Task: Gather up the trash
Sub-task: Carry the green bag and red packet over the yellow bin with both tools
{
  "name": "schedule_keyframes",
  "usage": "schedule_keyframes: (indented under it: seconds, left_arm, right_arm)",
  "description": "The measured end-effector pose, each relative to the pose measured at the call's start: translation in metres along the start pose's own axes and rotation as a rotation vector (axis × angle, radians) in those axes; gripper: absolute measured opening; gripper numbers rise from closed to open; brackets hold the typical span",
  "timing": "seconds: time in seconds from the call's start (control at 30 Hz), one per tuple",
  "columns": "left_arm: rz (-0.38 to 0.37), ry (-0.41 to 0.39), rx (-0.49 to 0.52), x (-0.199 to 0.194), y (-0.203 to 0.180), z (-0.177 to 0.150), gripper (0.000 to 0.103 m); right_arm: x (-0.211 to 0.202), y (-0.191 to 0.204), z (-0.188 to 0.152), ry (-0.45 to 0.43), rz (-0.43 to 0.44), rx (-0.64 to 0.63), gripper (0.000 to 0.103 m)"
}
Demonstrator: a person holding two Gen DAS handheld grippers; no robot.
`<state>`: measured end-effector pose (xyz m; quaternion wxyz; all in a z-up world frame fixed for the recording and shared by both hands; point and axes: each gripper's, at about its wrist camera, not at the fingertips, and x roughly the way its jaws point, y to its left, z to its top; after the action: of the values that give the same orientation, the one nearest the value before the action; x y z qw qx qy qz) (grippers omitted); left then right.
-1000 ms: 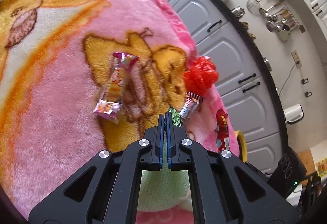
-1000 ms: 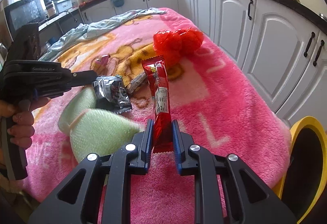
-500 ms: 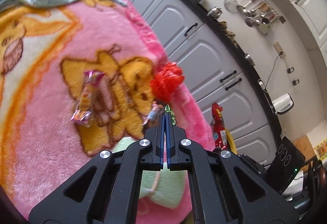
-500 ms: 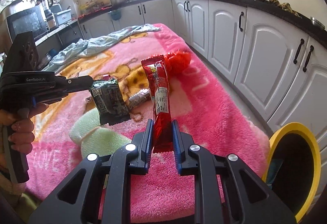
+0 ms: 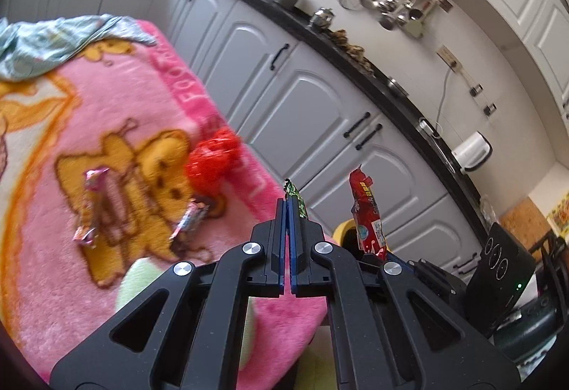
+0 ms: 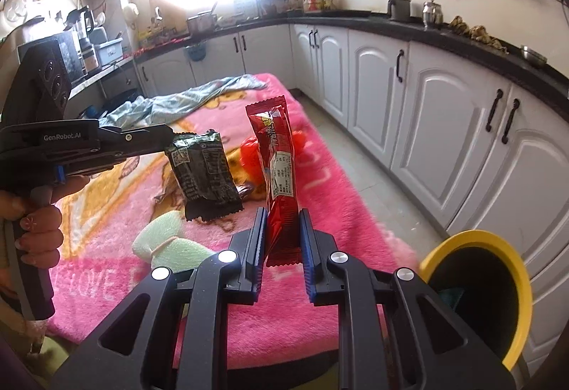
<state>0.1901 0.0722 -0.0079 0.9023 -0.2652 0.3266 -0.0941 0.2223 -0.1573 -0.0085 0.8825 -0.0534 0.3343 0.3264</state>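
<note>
My left gripper [image 5: 288, 203] is shut on a dark green snack wrapper [image 6: 204, 173], whose edge [image 5: 298, 199] sticks out past the fingertips; it hangs in the air above the pink blanket [image 6: 341, 198]. My right gripper [image 6: 281, 217] is shut on a tall red wrapper [image 6: 277, 169], held upright, also visible as the red wrapper [image 5: 366, 215] in the left wrist view. A yellow-rimmed bin [image 6: 473, 297] stands low on the right, beside the blanket's corner. On the blanket lie a crumpled red bag [image 5: 211, 160], a pink candy wrapper [image 5: 90, 208] and a small silvery wrapper [image 5: 188, 221].
A pale green rolled cloth [image 6: 167, 247] lies near the blanket's front edge, and a light blue cloth [image 6: 185, 100] at its far end. White cabinets [image 6: 444, 141] under a black counter run along the right. A hand [image 6: 32, 226] holds the left gripper's handle.
Both grippers have risen off the blanket with their wrappers and shifted toward the bin side. The yellow bin shows more fully in the right wrist view. The left gripper has rolled.
</note>
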Motion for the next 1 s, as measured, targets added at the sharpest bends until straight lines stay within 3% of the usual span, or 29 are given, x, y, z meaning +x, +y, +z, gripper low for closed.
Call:
schedule_keyframes:
  seconds: [0.43,1.0]
  left_arm:
    - [-0.077,0.022,0.133,0.025,-0.075,0.001,0.0]
    - [-0.156,0.067,0.236,0.066,-0.152,-0.014,0.0]
  right_arm:
    - [-0.056,-0.052,-0.011,-0.07,-0.095,0.069,0.018]
    - [-0.113,-0.12,-0.038,-0.146,-0.227,0.201,0.018]
